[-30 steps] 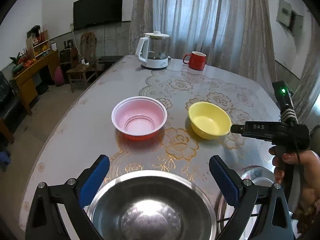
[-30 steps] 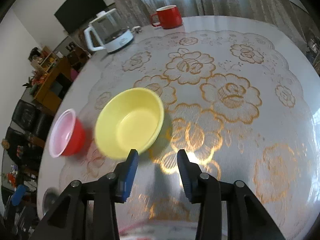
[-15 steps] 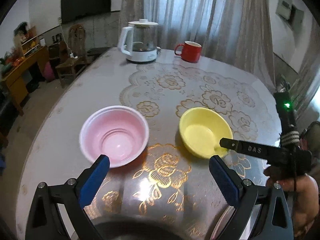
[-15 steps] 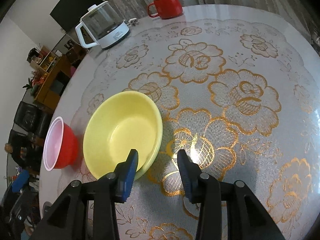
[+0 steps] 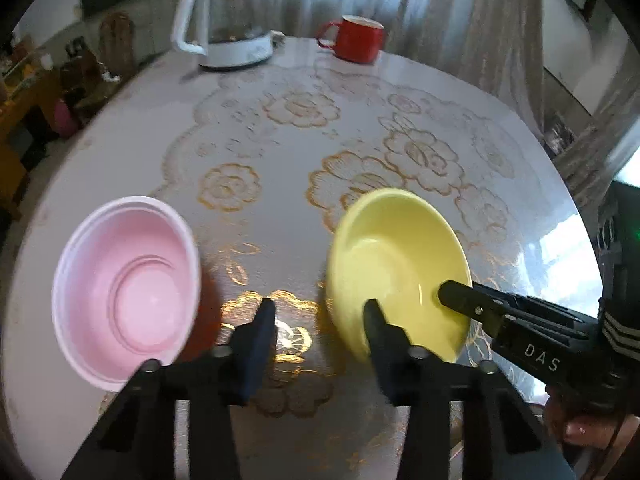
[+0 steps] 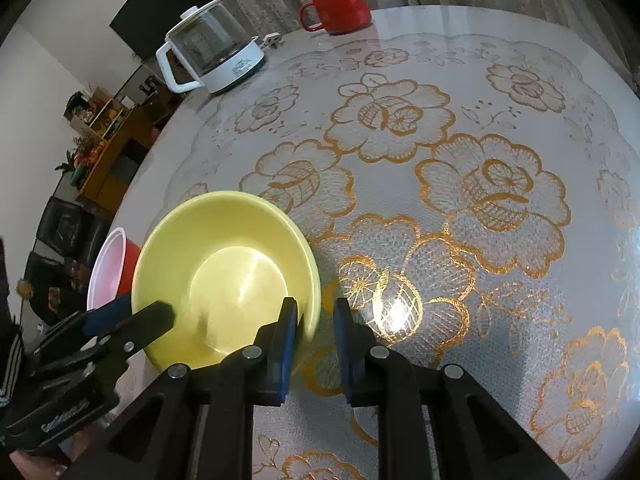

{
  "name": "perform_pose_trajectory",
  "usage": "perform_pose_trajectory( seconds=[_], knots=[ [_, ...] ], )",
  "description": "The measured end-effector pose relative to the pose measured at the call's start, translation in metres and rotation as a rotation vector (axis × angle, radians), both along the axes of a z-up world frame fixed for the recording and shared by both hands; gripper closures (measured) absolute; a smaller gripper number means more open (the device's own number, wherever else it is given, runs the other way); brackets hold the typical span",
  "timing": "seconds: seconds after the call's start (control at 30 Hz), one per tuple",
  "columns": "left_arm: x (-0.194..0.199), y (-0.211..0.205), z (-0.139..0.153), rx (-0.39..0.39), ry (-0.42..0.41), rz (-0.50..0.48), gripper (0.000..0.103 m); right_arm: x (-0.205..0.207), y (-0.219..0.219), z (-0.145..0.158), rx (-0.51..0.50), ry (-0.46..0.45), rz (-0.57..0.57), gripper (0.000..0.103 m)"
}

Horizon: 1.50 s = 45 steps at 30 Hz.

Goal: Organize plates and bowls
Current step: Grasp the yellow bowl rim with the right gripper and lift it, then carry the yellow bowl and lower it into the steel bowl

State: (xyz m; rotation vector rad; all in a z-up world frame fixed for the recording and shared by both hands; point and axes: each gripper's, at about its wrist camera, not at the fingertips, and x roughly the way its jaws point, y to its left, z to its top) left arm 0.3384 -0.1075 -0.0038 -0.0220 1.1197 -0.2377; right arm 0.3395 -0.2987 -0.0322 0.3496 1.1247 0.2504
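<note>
Setting: a round worktop point(image 6: 480, 120) under a clear cover printed with gold flowers, seen from a camera on each hand-held tool.

Yellow bowl point(image 6: 224, 264): sits open side up near the front of the worktop, with both tools at its rim. Its near edge is blurred.

Right tool point(image 6: 316, 312): points steeply down at the bowl's right-hand rim. One blue pad is inside the bowl against the wall and the other is just outside it. The jaws have just been closing and now stand narrow, with the rim between them. I cannot tell whether the outer pad is pressing yet.

Left tool point(image 5: 320, 312): reaches the opposite side of the same bowl. One finger lies over the inside of the bowl and the other stands outside it over the worktop. Its jaws have just been closing too, but bare worktop shows between the outer pad and the bowl wall, so nothing is gripped.

Pink bowl point(image 5: 128, 292): pink inside and red outside, open side up, to the left of the yellow bowl and apart from it. Neither tool touches it.

Far edge: a glass kettle point(image 5: 232, 28) with a white handle, and a red mug point(image 5: 356, 40) beside it, both well away from the bowls.

Person: only a hand point(image 5: 580, 428) shows, wrapped around the right tool's grip.
</note>
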Motion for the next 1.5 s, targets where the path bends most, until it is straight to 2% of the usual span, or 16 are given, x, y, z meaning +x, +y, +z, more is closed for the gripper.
perform_pose_trajectory(
  seconds=[0.03,0.07,0.1,0.2,0.47,0.7,0.8,1.03,1.37,1.5],
  knots=[
    [0.0,-0.002,-0.002,0.001,0.011,-0.007,0.078,0.0,0.0,0.0,0.0,-0.001,0.002,0.086],
    [0.0,-0.004,-0.003,-0.003,0.02,-0.015,0.086,-0.001,0.001,0.0,0.008,0.0,0.006,0.086],
    [0.0,-0.005,-0.004,-0.003,0.025,-0.02,0.087,-0.001,0.002,0.0,0.022,0.001,0.01,0.086],
    [-0.005,-0.011,-0.002,0.018,0.011,-0.03,0.088,-0.001,0.005,0.0,0.029,0.005,0.01,0.093],
    [-0.032,-0.004,0.02,0.011,-0.055,-0.029,0.088,-0.018,0.008,0.015,0.039,-0.024,-0.015,0.093],
    [-0.064,0.013,0.04,-0.055,-0.1,0.007,0.088,-0.054,0.019,0.049,-0.014,-0.113,-0.009,0.093],
    [-0.086,0.025,0.055,-0.078,-0.155,0.034,0.088,-0.073,0.029,0.066,-0.025,-0.164,0.0,0.093],
    [-0.136,0.046,0.075,-0.115,-0.237,0.058,0.087,-0.12,0.046,0.095,0.0,-0.266,-0.001,0.092],
    [-0.198,0.079,0.078,-0.175,-0.287,0.113,0.087,-0.174,0.071,0.099,0.039,-0.323,0.014,0.092],
    [-0.218,0.089,0.08,-0.168,-0.305,0.132,0.087,-0.193,0.08,0.096,0.067,-0.321,0.025,0.092]
  ],
)
